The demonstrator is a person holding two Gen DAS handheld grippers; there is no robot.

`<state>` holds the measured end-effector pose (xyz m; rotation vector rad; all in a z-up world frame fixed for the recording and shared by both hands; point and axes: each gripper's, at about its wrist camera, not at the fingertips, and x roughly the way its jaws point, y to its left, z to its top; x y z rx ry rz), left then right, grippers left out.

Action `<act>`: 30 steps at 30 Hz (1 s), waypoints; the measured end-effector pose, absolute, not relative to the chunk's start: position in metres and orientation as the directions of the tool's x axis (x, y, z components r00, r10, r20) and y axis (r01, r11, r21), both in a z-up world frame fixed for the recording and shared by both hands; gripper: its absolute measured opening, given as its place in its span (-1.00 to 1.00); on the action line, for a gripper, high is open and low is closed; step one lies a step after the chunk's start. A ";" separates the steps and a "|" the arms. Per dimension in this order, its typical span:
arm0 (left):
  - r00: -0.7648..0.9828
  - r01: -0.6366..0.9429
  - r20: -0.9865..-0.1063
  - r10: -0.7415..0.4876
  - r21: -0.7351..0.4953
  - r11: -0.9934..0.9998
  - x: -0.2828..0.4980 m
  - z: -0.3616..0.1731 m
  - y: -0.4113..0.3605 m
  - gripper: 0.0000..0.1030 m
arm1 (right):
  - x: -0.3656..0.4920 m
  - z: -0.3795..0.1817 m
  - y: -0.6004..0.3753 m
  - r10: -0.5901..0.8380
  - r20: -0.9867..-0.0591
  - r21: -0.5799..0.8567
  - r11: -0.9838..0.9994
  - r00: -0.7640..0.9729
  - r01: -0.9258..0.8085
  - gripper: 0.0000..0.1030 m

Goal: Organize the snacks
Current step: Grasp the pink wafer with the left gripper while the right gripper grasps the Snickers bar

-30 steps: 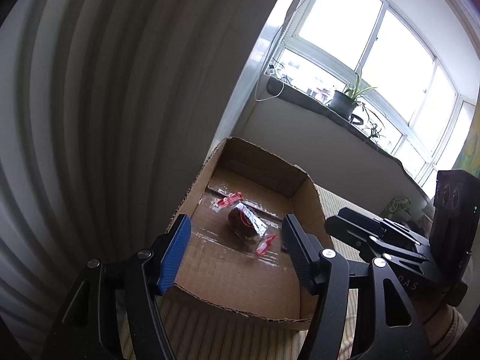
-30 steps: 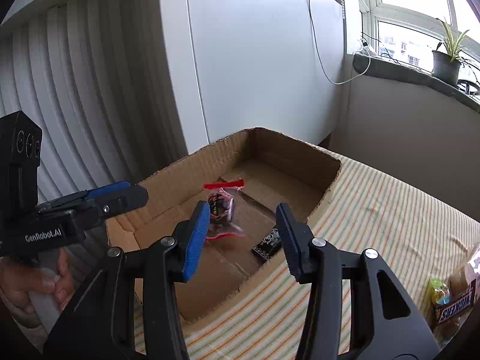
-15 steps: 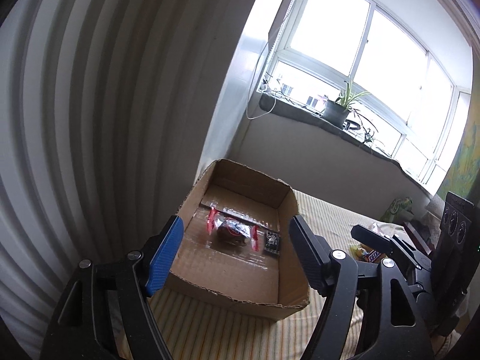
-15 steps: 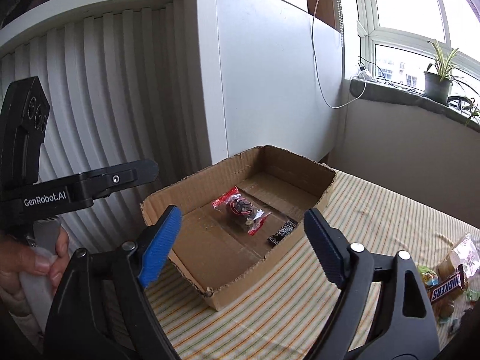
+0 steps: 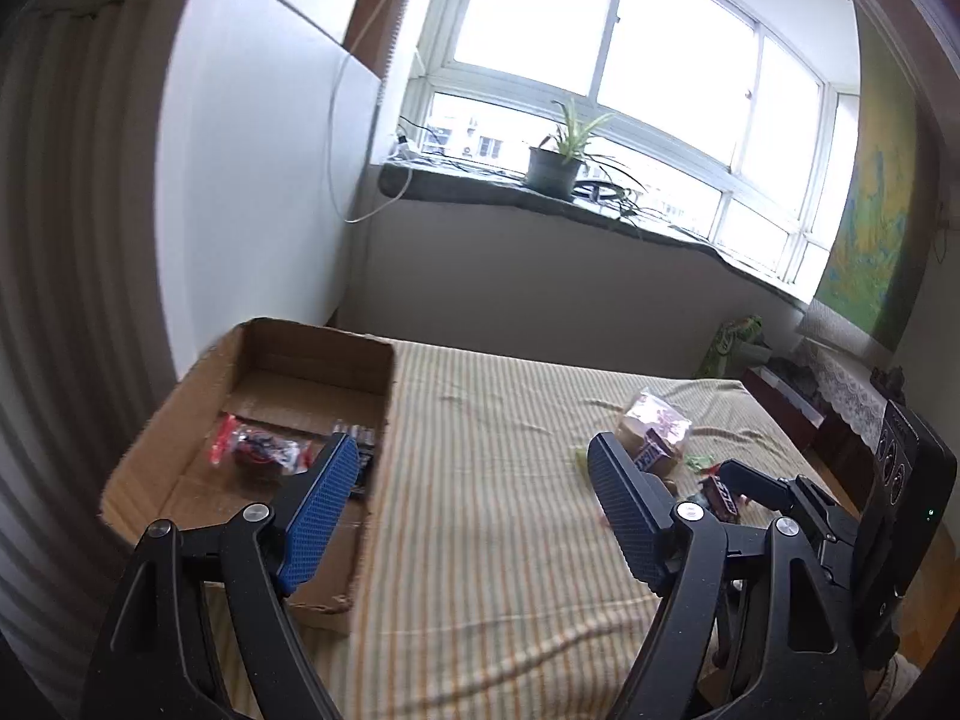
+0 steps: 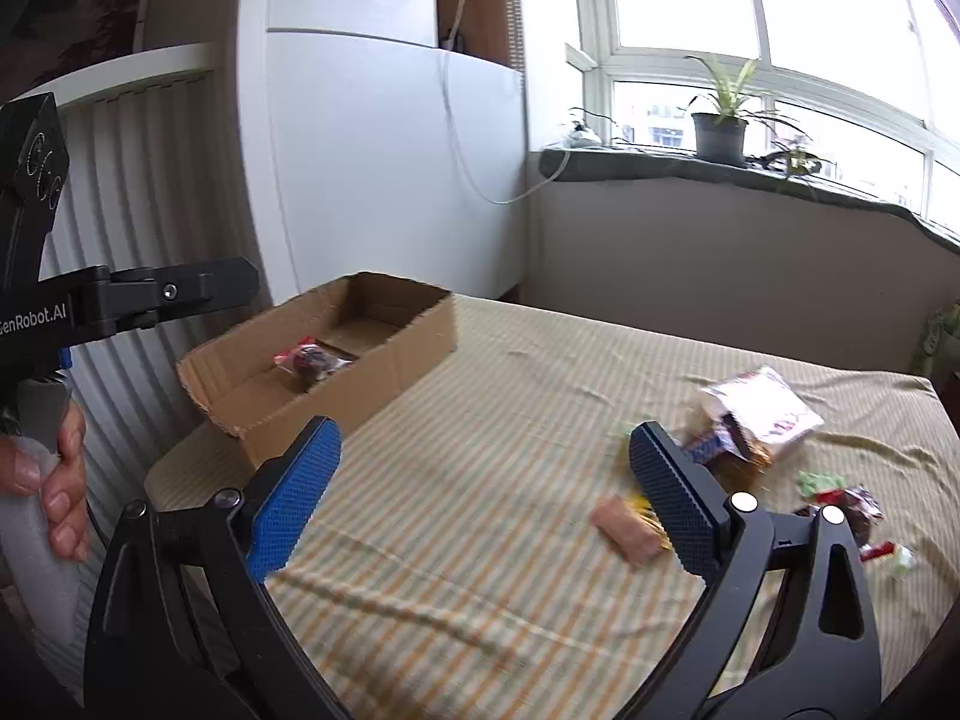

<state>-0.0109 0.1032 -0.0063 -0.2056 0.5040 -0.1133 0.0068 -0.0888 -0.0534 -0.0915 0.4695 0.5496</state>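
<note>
A striped cloth [image 6: 480,540] covers the desk by the window [image 5: 600,60]. Loose snacks [image 6: 750,420] lie right; the cardboard box [image 6: 384,372] sits left. Left tongs [image 5: 474,510] and right tongs [image 6: 480,498] are opening, empty.

surface: striped bed [image 6: 480,570] | on it: cardboard box [image 6: 384,378], loose snacks [image 6: 762,414]

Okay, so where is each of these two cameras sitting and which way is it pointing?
Left wrist: on the left gripper, jaws opening and empty, facing the striped cloth, cardboard box at left; the right gripper shows at right.
Right wrist: on the right gripper, jaws opening and empty, facing the loose snacks; a hand holds the left gripper at left.
Shared: box, red-wrapped snack inside it, potted plant.
</note>
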 end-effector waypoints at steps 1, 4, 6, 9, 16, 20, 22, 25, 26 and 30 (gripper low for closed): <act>0.866 0.077 -0.468 -0.173 -0.218 0.973 -0.011 -0.005 0.093 0.53 | 0.006 -0.054 -0.103 0.461 -0.452 0.044 0.866 0.763 -0.498 0.92; 0.852 0.129 -0.478 -0.215 -0.206 0.970 -0.004 -0.005 0.069 0.53 | 0.008 -0.057 -0.147 0.400 -0.459 0.067 0.906 0.793 -0.418 0.92; 0.843 0.159 -0.483 -0.238 -0.200 0.967 -0.001 -0.004 0.057 0.53 | 0.008 -0.060 -0.171 0.362 -0.462 0.083 0.927 0.810 -0.367 0.92; 0.832 0.189 -0.491 -0.258 -0.186 0.964 0.001 -0.003 0.041 0.53 | 0.007 -0.061 -0.198 0.325 -0.459 0.096 0.943 0.827 -0.318 0.92; 0.816 0.225 -0.505 -0.283 -0.174 0.959 0.005 -0.001 0.016 0.54 | 0.006 -0.061 -0.226 0.291 -0.452 0.107 0.956 0.843 -0.272 0.92; 0.800 0.252 -0.515 -0.306 -0.174 0.952 0.010 -0.005 0.004 0.54 | 0.004 -0.064 -0.236 0.271 -0.464 0.108 0.962 0.843 -0.250 0.92; 0.791 0.268 -0.521 -0.321 -0.176 0.947 0.014 -0.008 -0.003 0.54 | 0.004 -0.066 -0.238 0.262 -0.472 0.110 0.965 0.842 -0.239 0.92; 0.773 0.289 -0.536 -0.339 -0.178 0.941 0.021 -0.016 -0.014 0.54 | 0.004 -0.072 -0.244 0.249 -0.489 0.106 0.968 0.836 -0.226 0.92; 0.764 0.294 -0.545 -0.345 -0.181 0.939 0.024 -0.021 -0.017 0.54 | 0.005 -0.075 -0.245 0.243 -0.498 0.104 0.970 0.832 -0.221 0.92; 0.720 0.299 -0.594 -0.359 -0.201 0.933 0.033 -0.047 -0.027 0.54 | 0.011 -0.095 -0.247 0.227 -0.556 0.101 0.973 0.799 -0.206 0.92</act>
